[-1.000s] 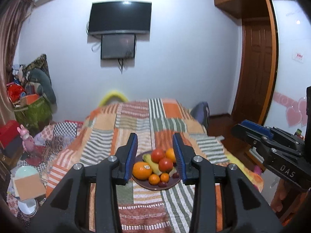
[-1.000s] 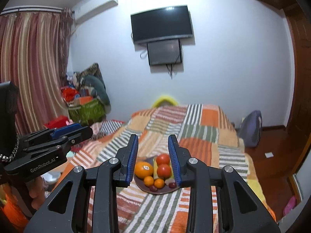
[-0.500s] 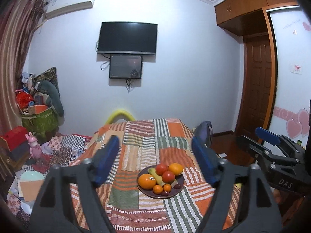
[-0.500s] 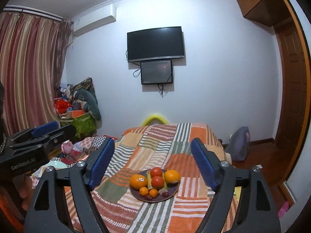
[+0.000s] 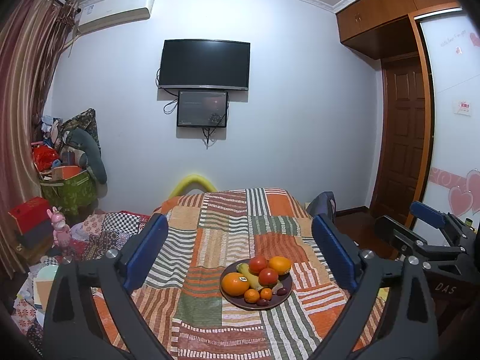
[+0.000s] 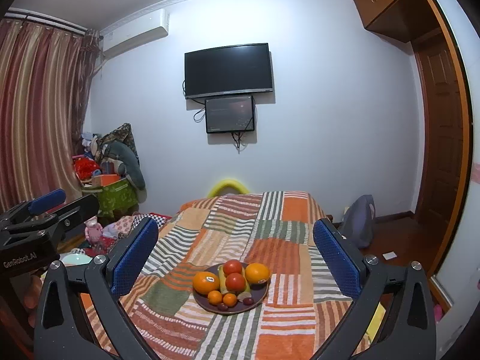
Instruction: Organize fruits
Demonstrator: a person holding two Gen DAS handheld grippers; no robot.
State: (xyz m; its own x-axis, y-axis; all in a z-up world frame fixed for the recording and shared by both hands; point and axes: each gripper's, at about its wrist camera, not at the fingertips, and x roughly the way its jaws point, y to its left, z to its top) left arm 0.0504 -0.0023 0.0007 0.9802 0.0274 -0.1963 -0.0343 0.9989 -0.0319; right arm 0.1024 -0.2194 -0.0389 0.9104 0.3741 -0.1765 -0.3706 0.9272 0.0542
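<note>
A dark round plate (image 5: 285, 295) (image 6: 261, 297) sits on a striped patchwork bedspread (image 5: 210, 240) (image 6: 288, 234). It holds two large oranges (image 5: 235, 283) (image 6: 205, 282), two red tomatoes (image 5: 268, 276) (image 6: 235, 282), a banana (image 5: 249, 276), two small tangerines (image 5: 251, 296) and dark plums (image 5: 282, 291). My left gripper (image 5: 240, 252) is wide open and empty, held above and short of the plate. My right gripper (image 6: 237, 255) is also wide open and empty, likewise short of the plate. Each gripper shows at the edge of the other's view.
A television (image 5: 205, 64) and a smaller screen (image 5: 202, 108) hang on the far wall. Bags and clutter (image 5: 69, 174) pile up at the left. A wooden door (image 5: 405, 138) and a backpack (image 6: 358, 222) are at the right.
Both grippers have opened from nearly shut to wide open. Both have tilted up and drawn back, so the plate now looks lower and farther from the fingers.
</note>
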